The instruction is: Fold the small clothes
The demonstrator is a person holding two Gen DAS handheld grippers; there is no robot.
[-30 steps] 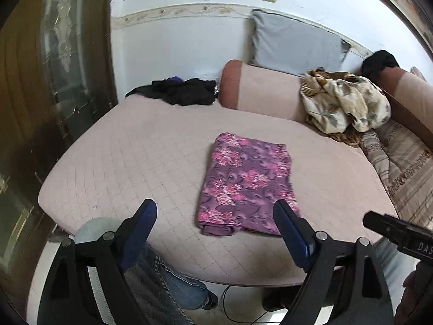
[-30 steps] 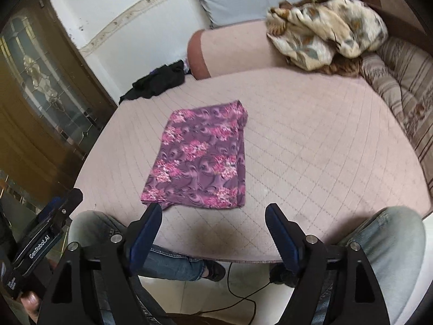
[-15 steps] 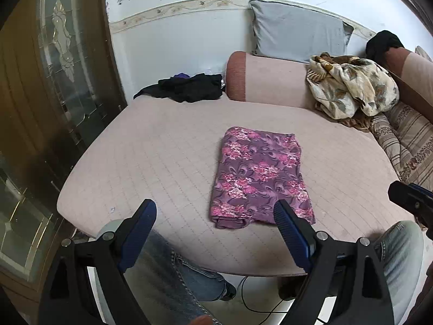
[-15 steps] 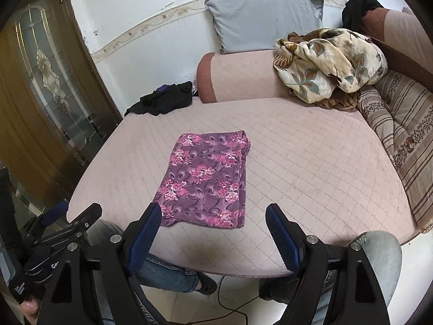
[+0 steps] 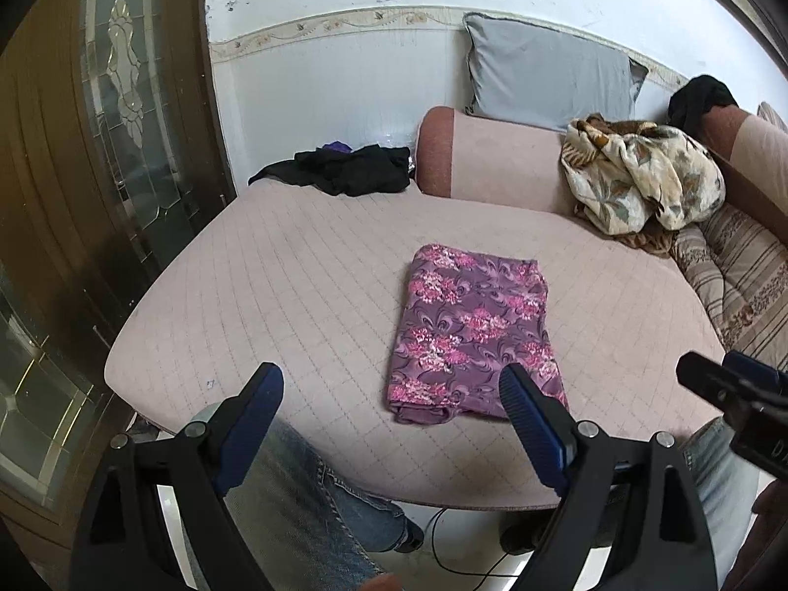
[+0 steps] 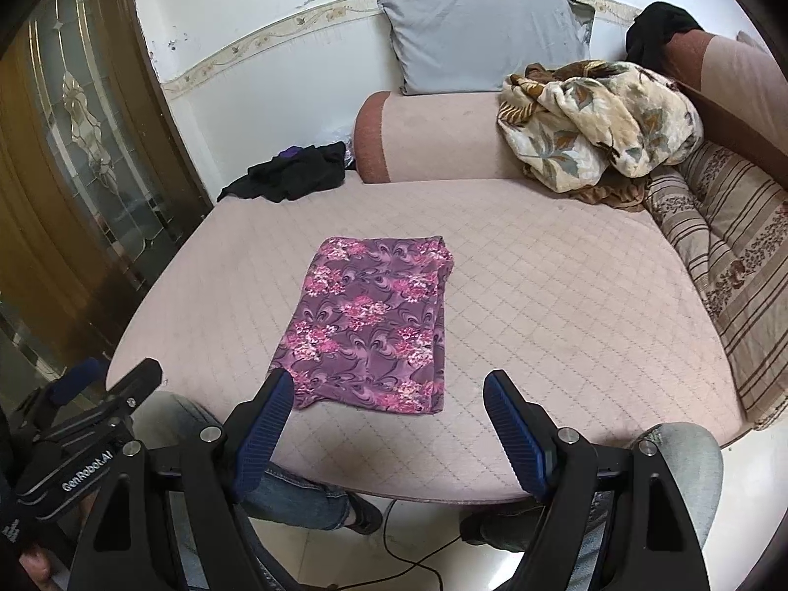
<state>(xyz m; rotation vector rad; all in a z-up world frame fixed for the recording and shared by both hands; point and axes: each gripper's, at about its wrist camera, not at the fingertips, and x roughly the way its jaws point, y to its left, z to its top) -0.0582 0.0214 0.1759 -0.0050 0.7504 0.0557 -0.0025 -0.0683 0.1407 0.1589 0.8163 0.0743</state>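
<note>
L gripper (image 5: 389,389) wide open, empty, off cloth. R gripper (image 6: 389,394) wide open, empty too. Folded purple floral cloth (image 6: 372,335) flat, mid pink quilted bed (image 6: 566,305), near front edge.

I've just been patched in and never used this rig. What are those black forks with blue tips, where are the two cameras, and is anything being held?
Each fork is a hand-held two-finger gripper; a person carries one in each hand. A fisheye camera on each looks forward along its fingers. One view shows the left gripper, the other the right gripper. Both are open and hold nothing. Each also shows at the edge of the other's view. The folded purple floral cloth lies flat on the quilted pink cushion, touched by neither gripper. Farther back lie a crumpled black garment, a cream leaf-patterned blanket and a grey pillow. The jeans below are the person's knees.
</note>
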